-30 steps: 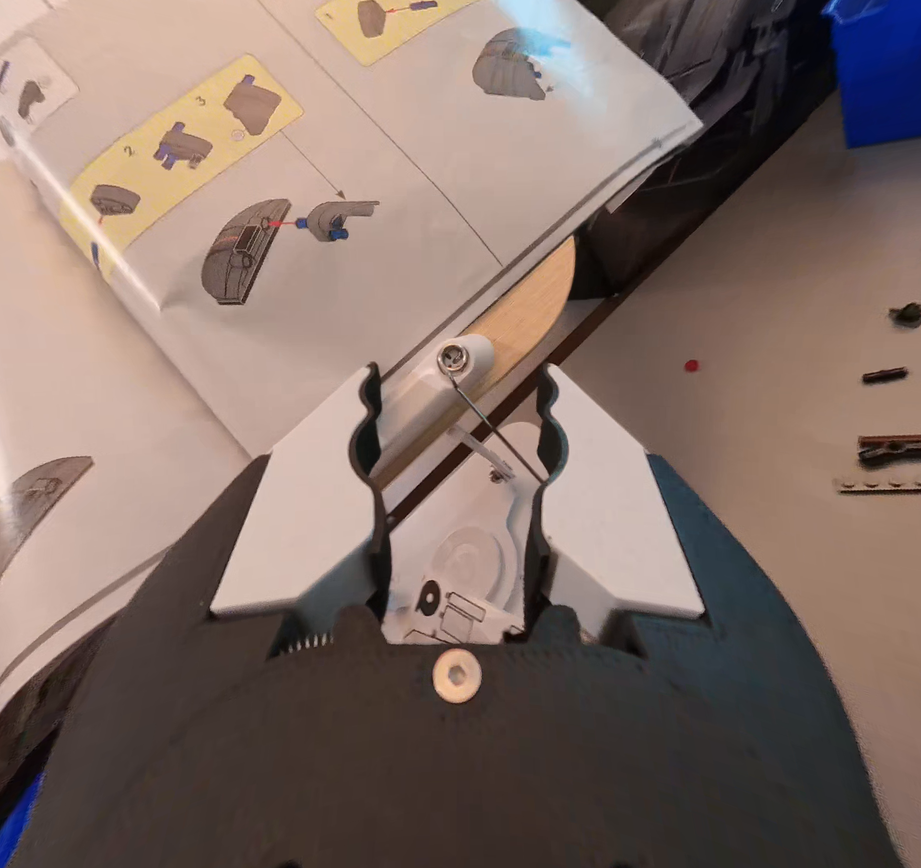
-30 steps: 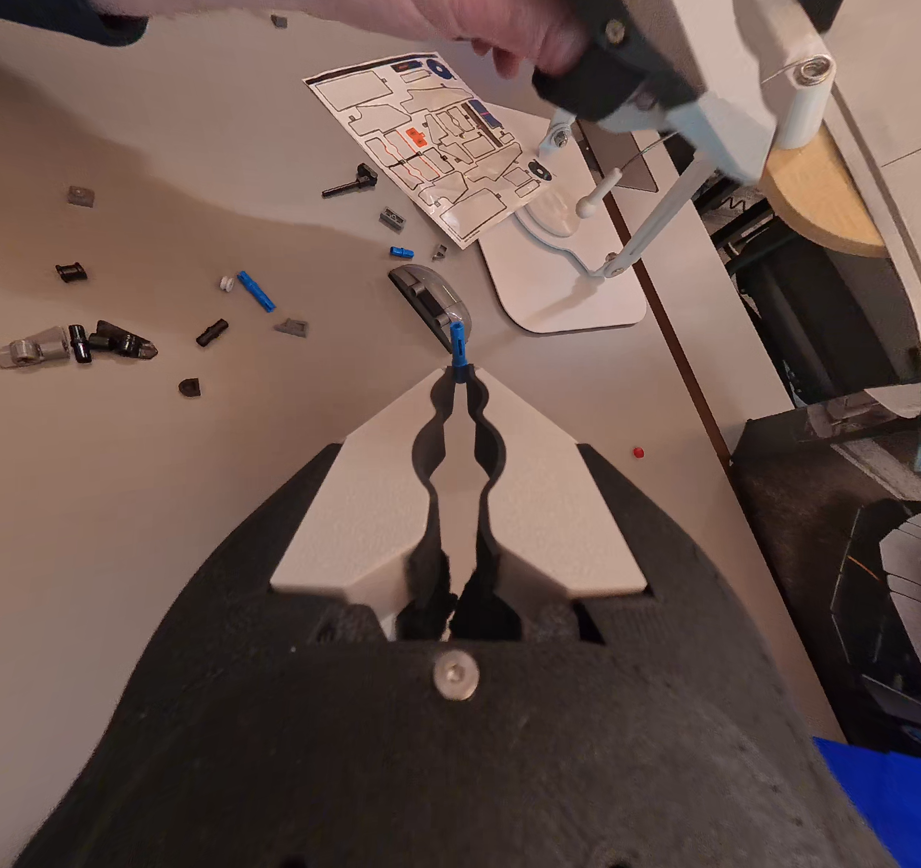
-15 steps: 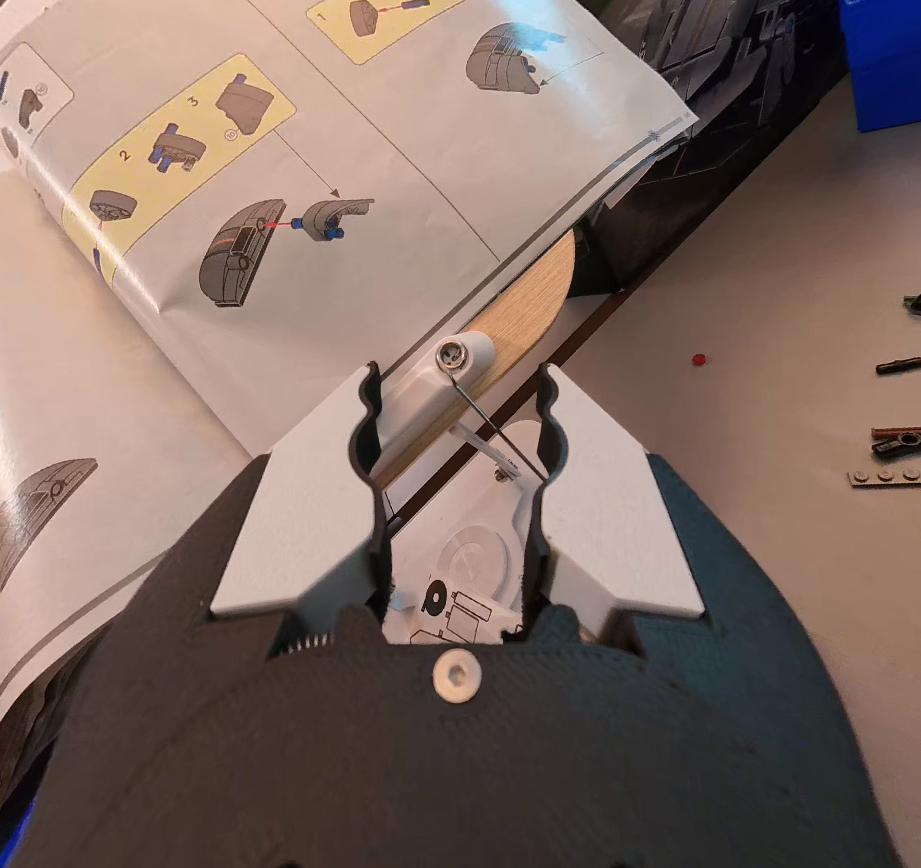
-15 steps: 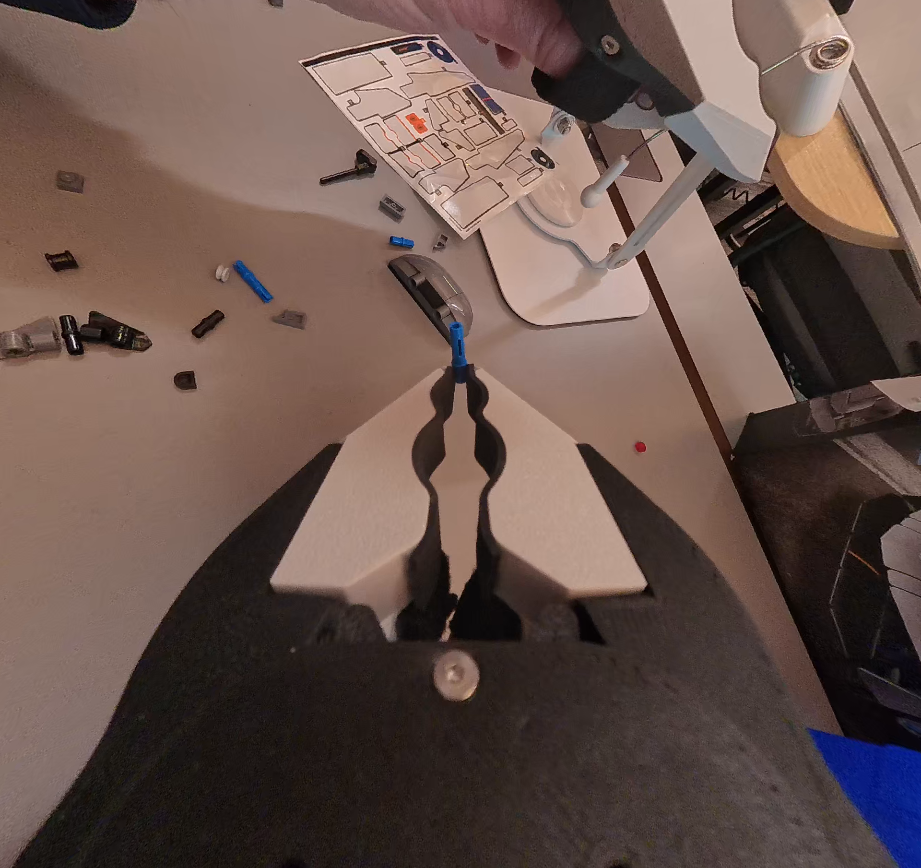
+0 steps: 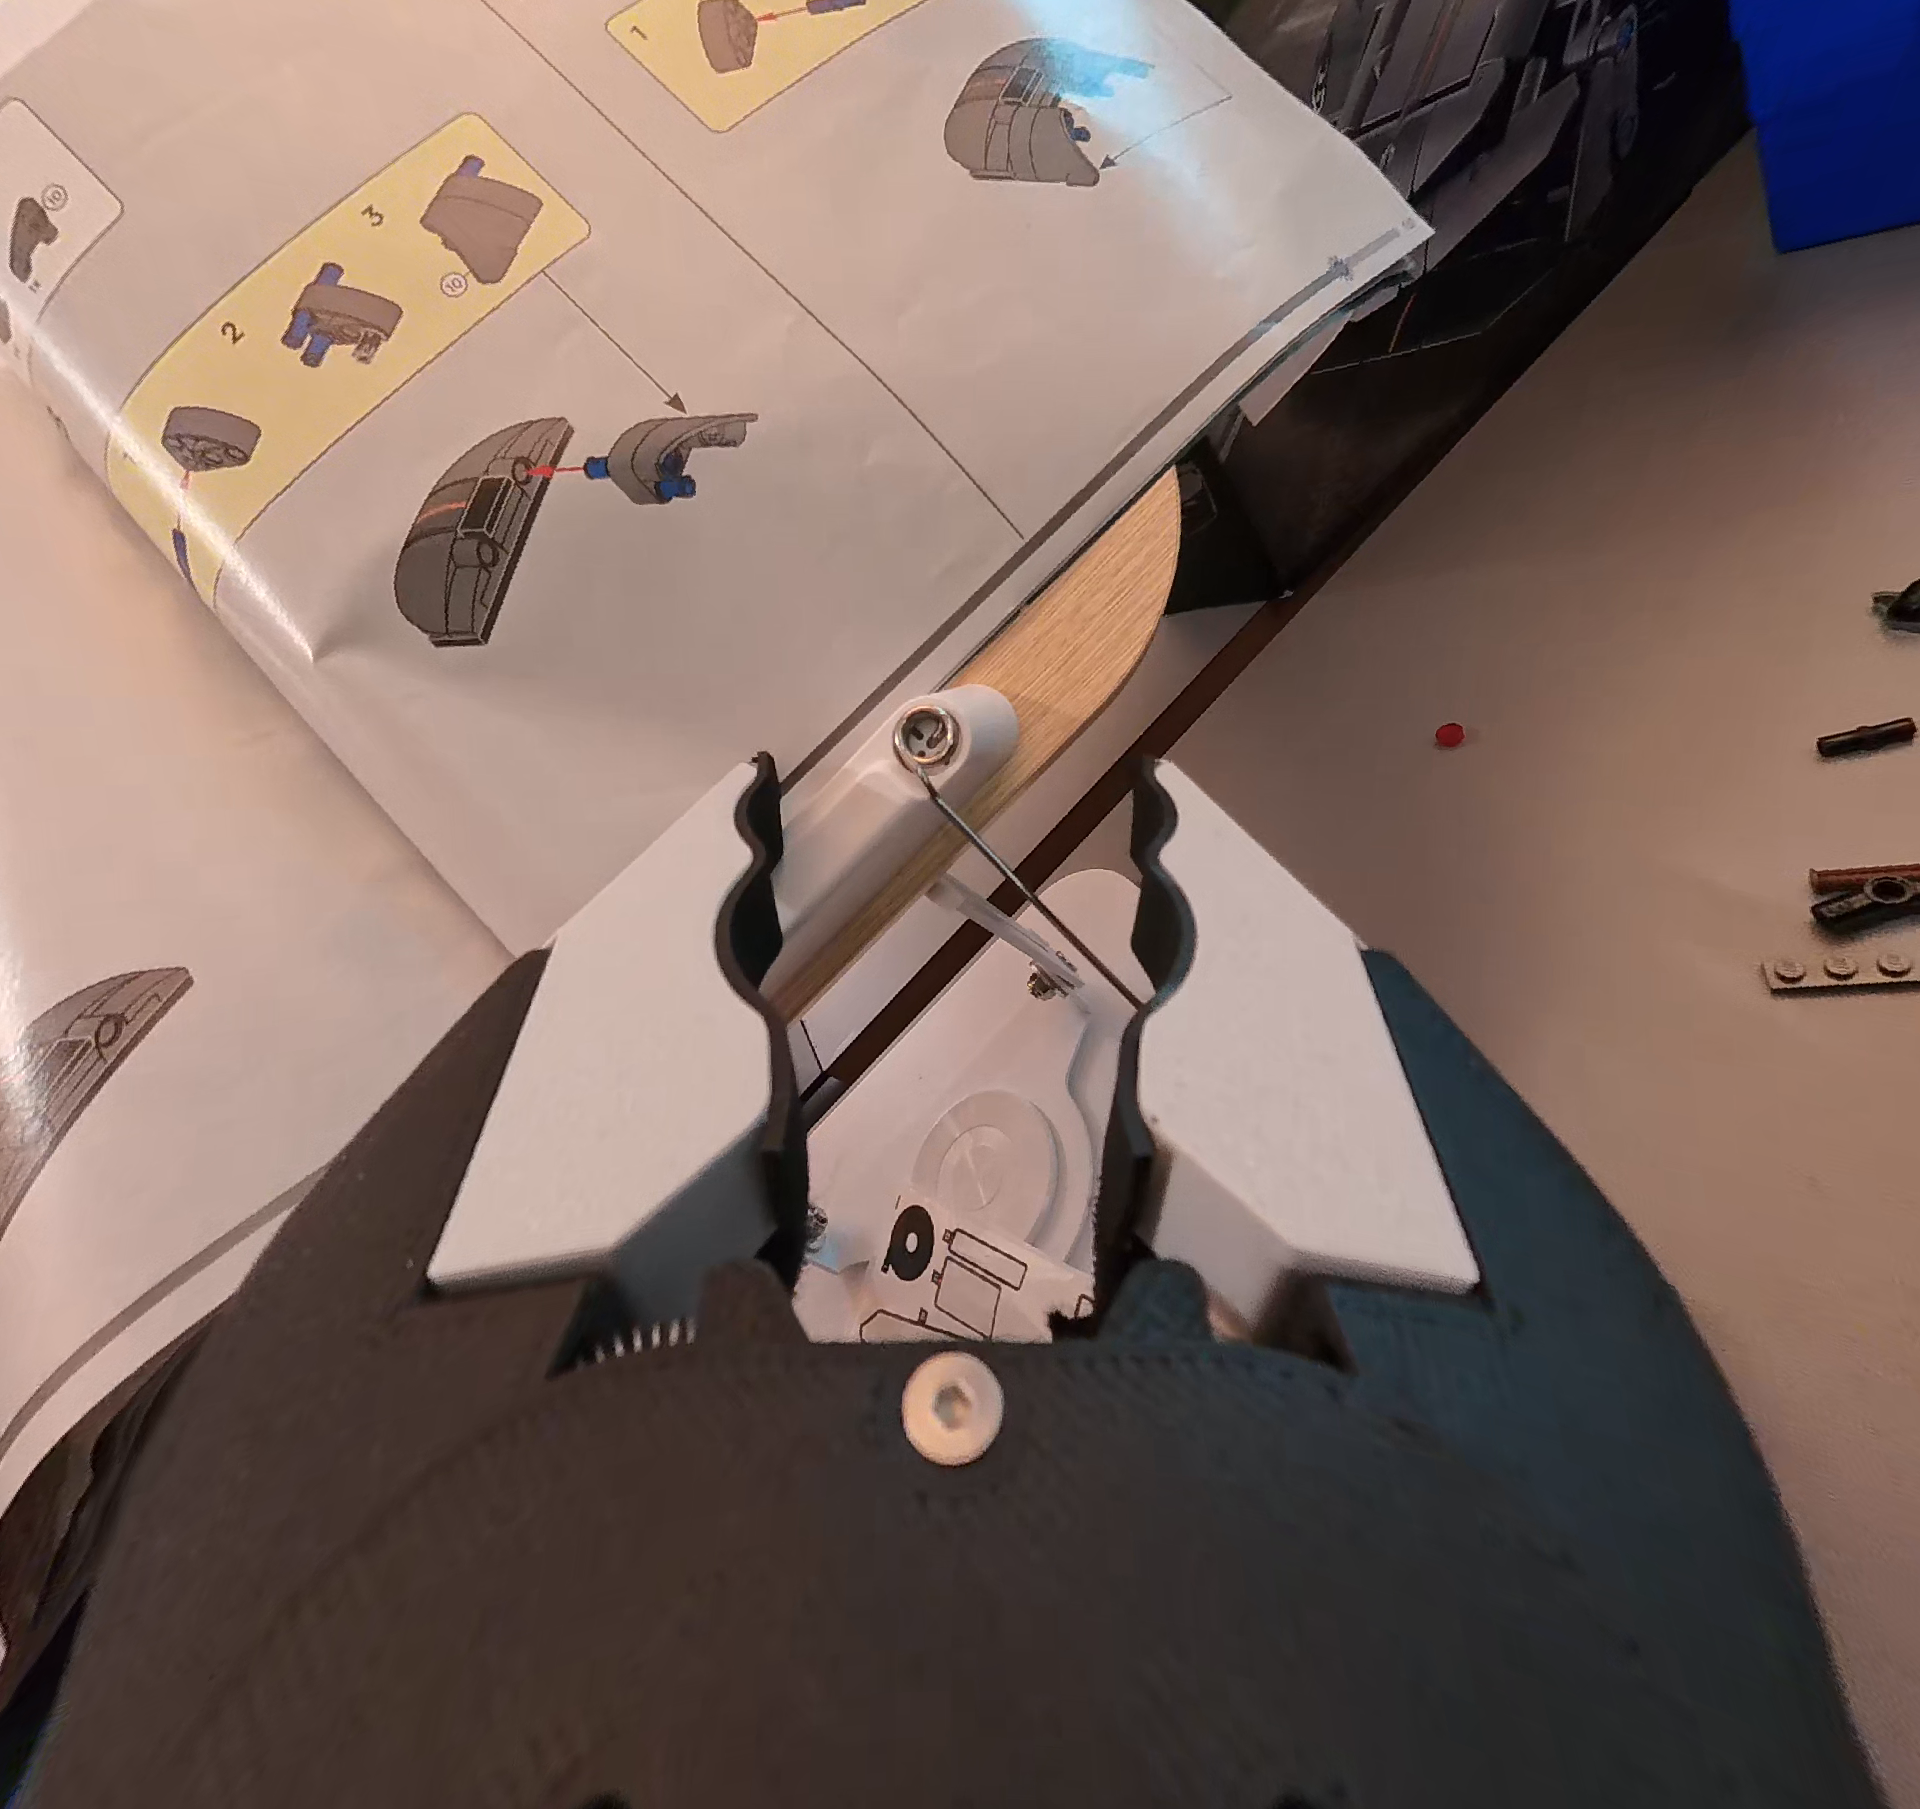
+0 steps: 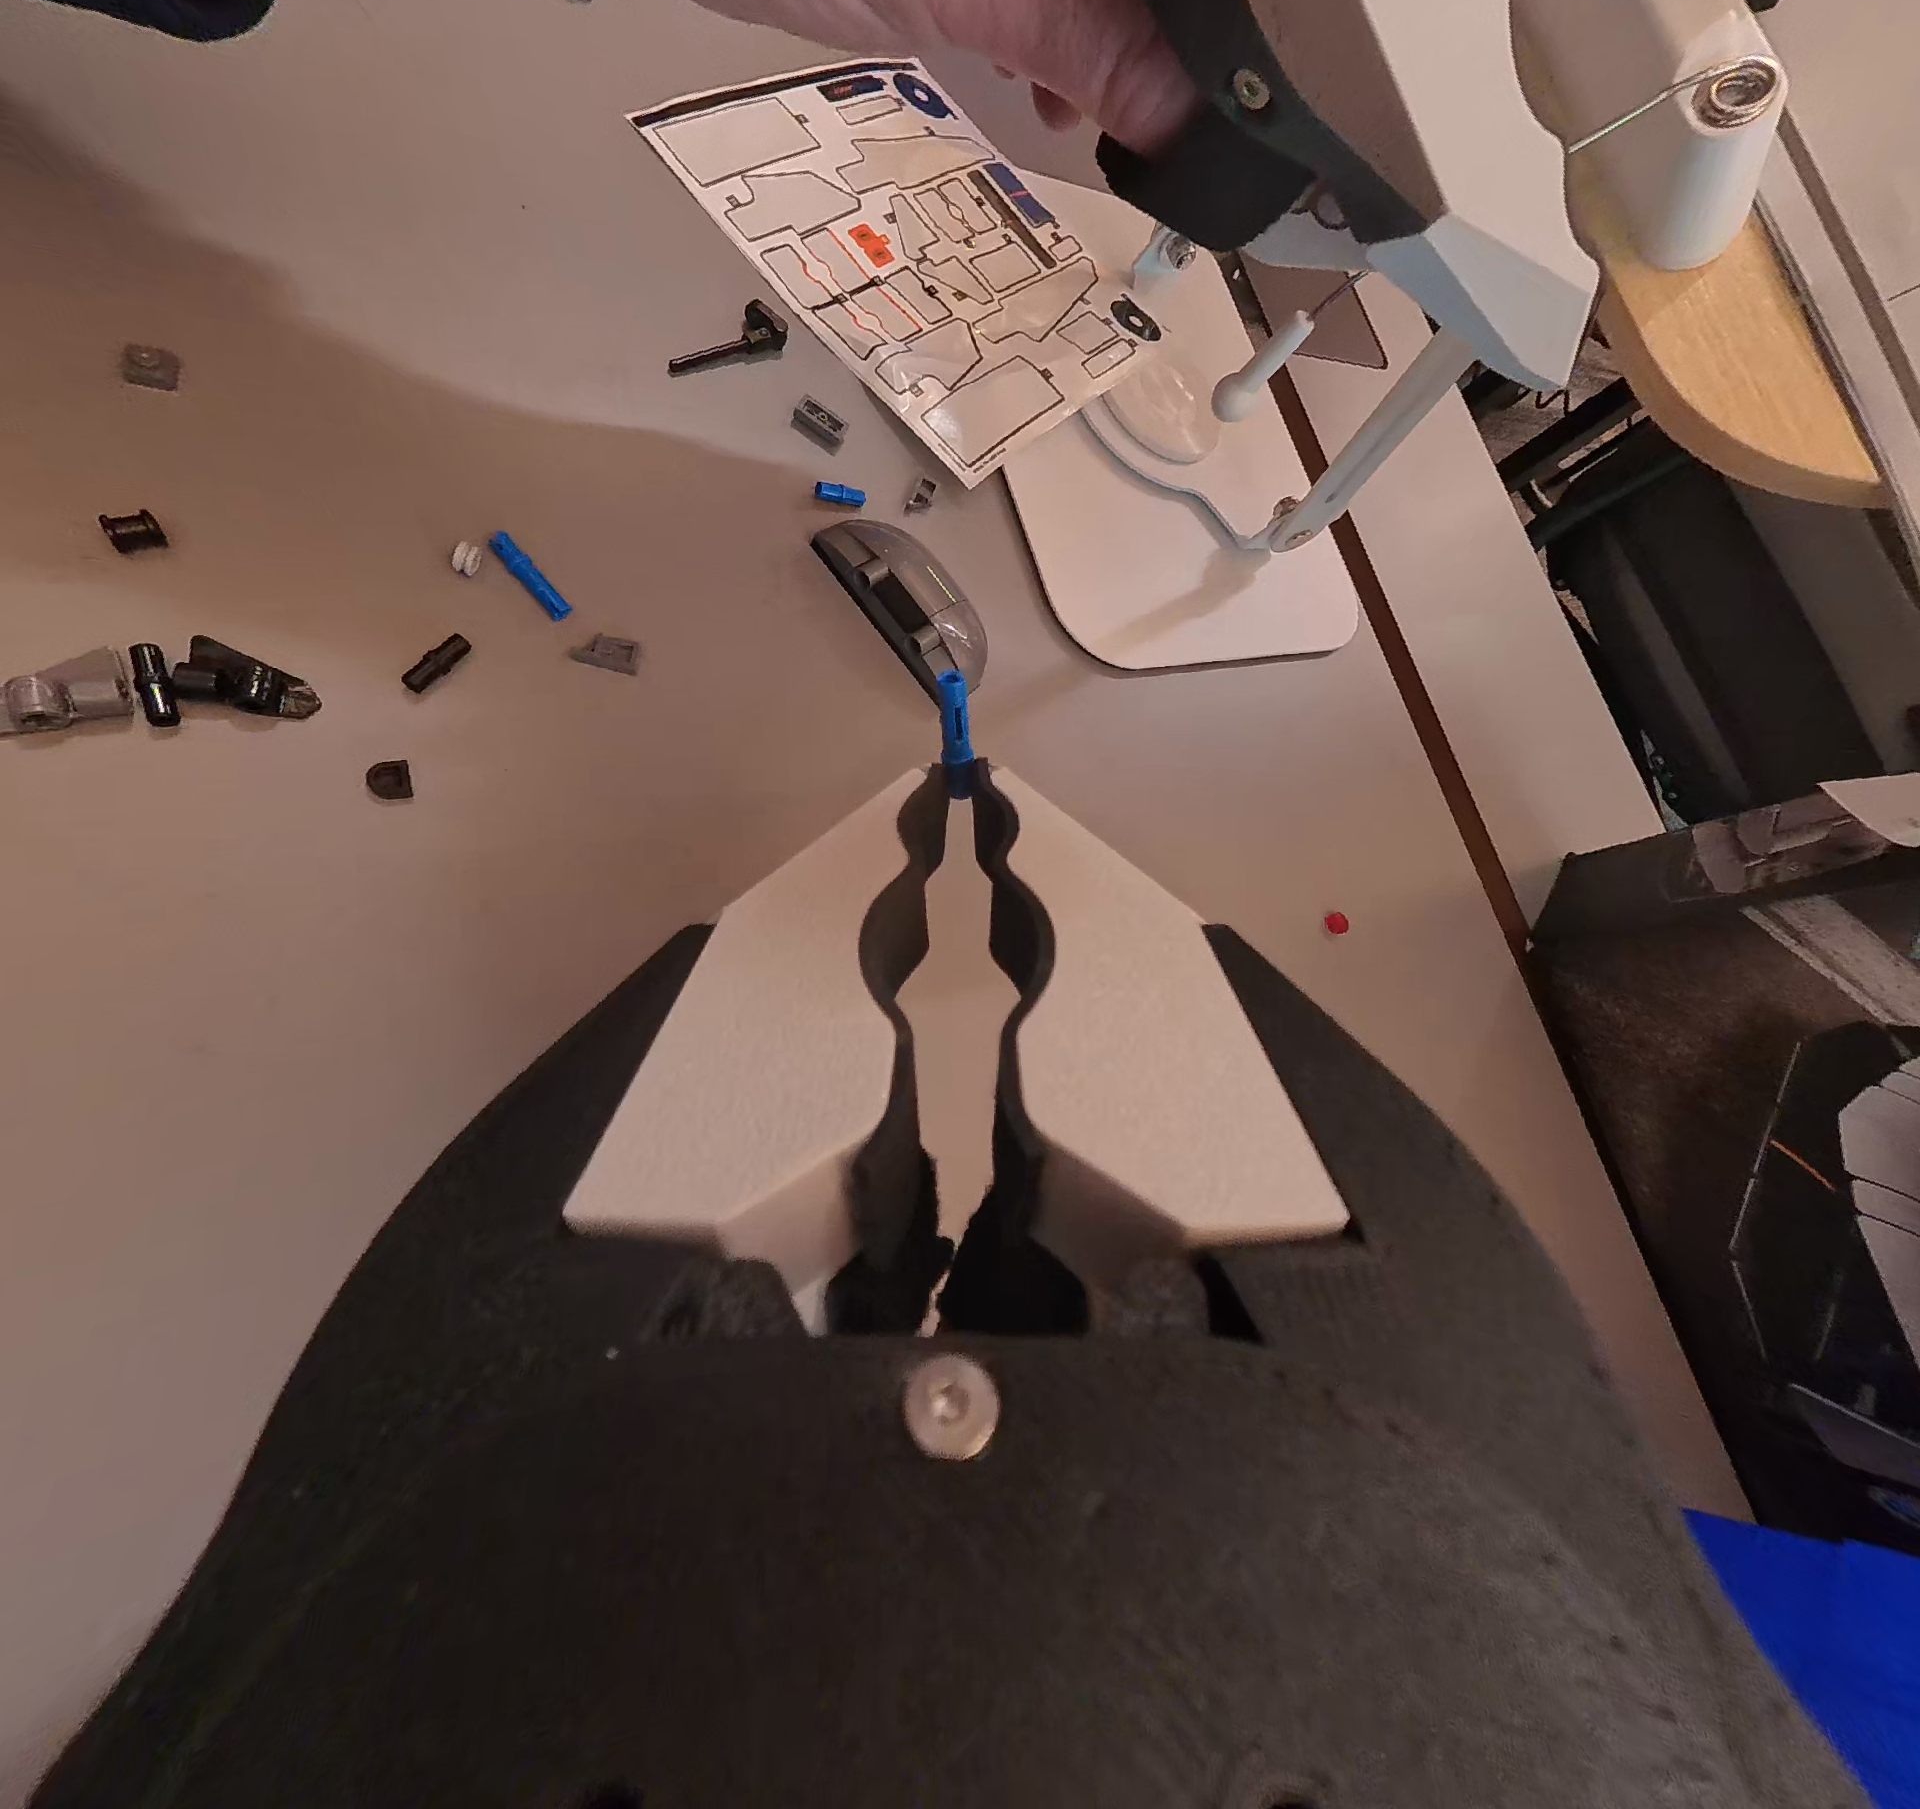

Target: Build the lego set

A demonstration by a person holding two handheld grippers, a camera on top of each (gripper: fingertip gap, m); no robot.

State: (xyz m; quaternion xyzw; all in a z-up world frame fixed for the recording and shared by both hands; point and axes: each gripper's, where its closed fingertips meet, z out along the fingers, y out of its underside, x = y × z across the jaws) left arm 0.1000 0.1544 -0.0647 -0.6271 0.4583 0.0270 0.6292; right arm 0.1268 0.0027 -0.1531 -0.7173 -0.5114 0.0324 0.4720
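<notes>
A smooth beige worktop [image 6: 312, 1032] carries scattered small plastic pieces. The right gripper [image 6: 958, 772] pinches a ribbed blue pin [image 6: 953, 729] at its fingertips, just before a curved grey shell piece [image 6: 906, 598]. A glossy sticker sheet [image 6: 894, 253] overlaps a white stand base [image 6: 1174, 575]. The left gripper [image 5: 951, 814] gapes wide, empty, over the open instruction booklet [image 5: 623, 305] propped on a pale wooden board [image 5: 1081, 616]; a blue bin [image 5: 1829, 66] is cut off by the frame.

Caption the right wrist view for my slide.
Right tool pinches a blue pin above a curved grey Lego piece.
</notes>
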